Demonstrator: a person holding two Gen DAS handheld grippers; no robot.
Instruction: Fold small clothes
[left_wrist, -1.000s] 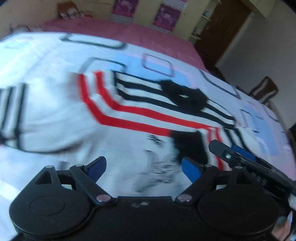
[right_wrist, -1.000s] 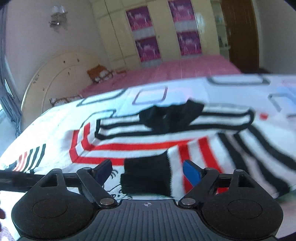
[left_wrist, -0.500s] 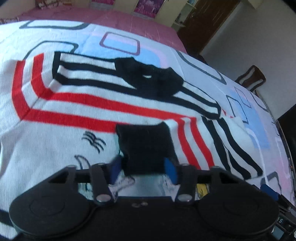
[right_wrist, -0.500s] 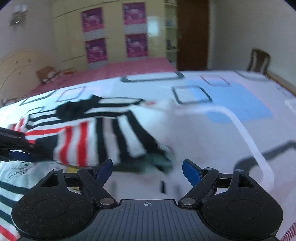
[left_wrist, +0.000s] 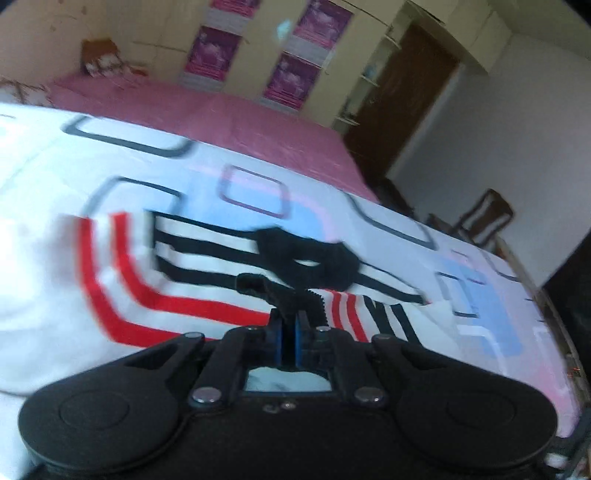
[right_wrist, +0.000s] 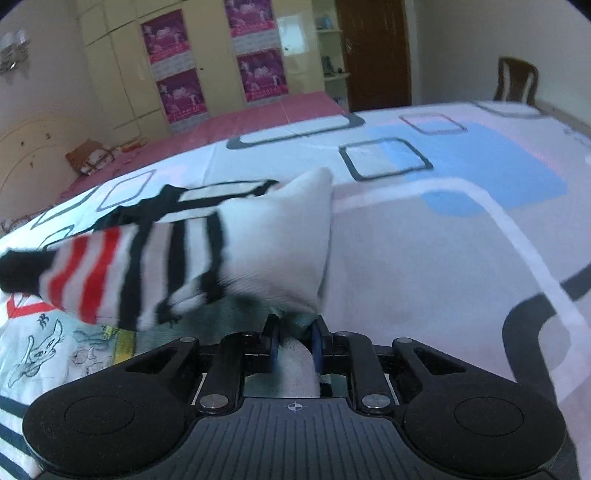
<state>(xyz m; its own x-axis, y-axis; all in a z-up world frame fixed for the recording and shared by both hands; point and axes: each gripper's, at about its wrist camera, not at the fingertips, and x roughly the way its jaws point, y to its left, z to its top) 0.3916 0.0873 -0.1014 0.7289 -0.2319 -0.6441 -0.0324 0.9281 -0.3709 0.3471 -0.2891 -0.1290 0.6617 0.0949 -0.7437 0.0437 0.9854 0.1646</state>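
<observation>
While right hand-held gripper (right_wrist: 295, 338) closes, sweater (right_wrist: 273, 251) fabric pinched between pads.

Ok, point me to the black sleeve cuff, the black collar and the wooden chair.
black sleeve cuff (left_wrist: 295, 297): left wrist view, cloth just ahead of the shut jaws.
black collar (left_wrist: 332, 258): left wrist view, right side of the neck ring.
wooden chair (right_wrist: 515, 79): right wrist view, backrest.
</observation>
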